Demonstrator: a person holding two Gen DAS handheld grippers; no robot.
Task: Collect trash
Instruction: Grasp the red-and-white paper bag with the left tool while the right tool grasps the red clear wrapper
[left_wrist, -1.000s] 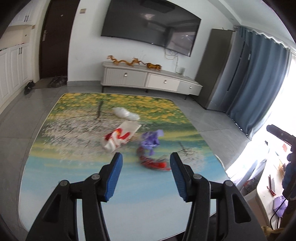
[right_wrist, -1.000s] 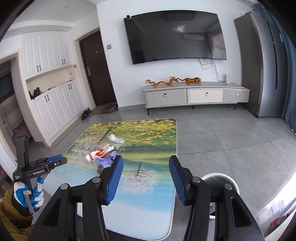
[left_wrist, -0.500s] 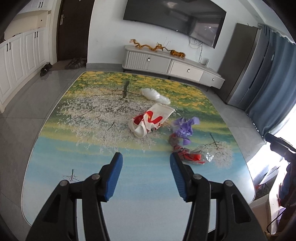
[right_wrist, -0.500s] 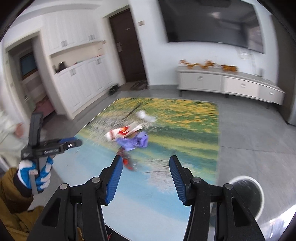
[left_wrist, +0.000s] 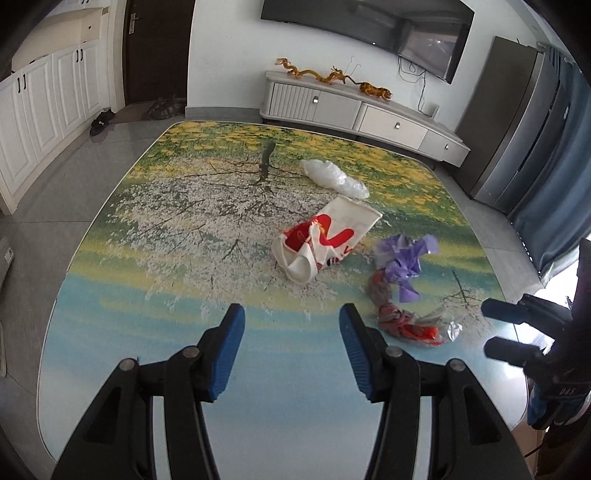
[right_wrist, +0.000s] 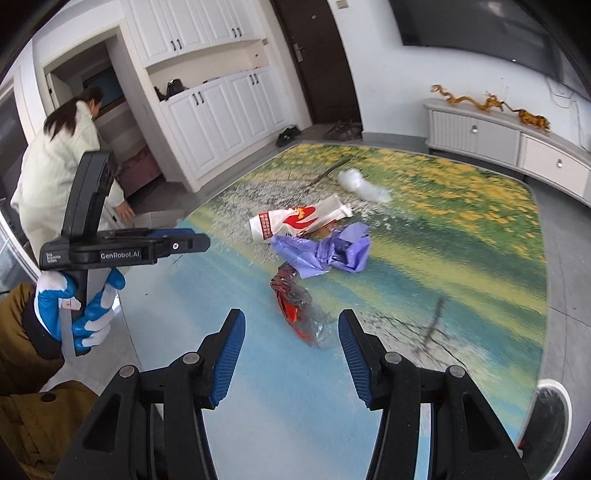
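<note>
Both your grippers hang over the near, blue end of the table with jaws apart and nothing between them. Your left gripper has bare tabletop ahead and to its left, out to the rounded edge. Your right gripper points at the red-and-clear wrapper, just beyond its fingertips. Behind that lie the purple bag, the white-and-red bag and the clear plastic, all mid-table, well inside every edge.
</note>
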